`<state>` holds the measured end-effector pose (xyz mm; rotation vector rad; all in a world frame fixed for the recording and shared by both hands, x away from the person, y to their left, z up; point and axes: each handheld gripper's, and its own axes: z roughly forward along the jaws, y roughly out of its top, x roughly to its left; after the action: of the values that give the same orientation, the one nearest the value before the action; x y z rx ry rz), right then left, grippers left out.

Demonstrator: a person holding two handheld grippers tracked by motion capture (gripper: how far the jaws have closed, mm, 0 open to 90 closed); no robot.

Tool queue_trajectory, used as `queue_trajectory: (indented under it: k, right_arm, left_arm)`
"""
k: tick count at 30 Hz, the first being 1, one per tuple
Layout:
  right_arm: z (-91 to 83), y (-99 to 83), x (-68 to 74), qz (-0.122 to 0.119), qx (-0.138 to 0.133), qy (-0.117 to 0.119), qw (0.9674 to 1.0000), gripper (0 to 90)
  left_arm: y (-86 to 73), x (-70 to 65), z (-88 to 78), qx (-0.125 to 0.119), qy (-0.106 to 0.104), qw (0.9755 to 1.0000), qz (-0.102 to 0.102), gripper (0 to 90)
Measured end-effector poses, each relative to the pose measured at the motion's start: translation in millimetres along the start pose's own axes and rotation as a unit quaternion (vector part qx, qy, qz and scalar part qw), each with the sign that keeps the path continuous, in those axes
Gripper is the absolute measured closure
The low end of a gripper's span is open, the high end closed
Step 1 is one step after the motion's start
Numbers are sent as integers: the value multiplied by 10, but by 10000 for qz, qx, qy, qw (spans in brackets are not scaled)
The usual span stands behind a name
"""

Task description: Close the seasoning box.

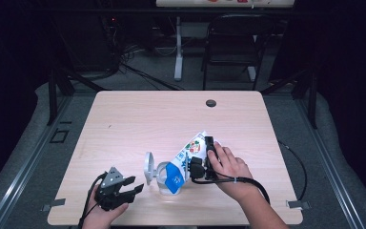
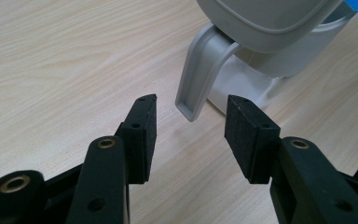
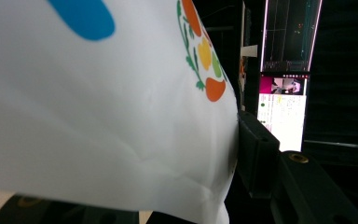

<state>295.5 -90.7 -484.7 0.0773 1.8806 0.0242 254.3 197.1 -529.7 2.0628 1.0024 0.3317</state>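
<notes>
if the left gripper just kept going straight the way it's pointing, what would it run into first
Most likely the grey handle of the clear jug: seen from the left gripper, whose jaws are open, it hangs just ahead between them. Depth is hard to judge.

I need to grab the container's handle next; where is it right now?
In the left gripper view the grey handle hangs just beyond the open left gripper, untouched. From above, the container stands near the table's front edge, under the tilted pouch.

One pouch, one lidded jug, two grippers, one table.
</notes>
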Motion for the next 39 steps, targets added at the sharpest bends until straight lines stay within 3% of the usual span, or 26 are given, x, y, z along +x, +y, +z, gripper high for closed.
queue_trajectory:
  k: [30,39]
  right_arm:
    - [-24,25,-15,-63,0,-11,10000,589]
    - [-25,29,-15,20,-63,28,10000,616]
  left_arm:
    - [-4,11,1,31,-14,10000,-1,545]
    - [-4,11,2,49,-18,10000,15,545]
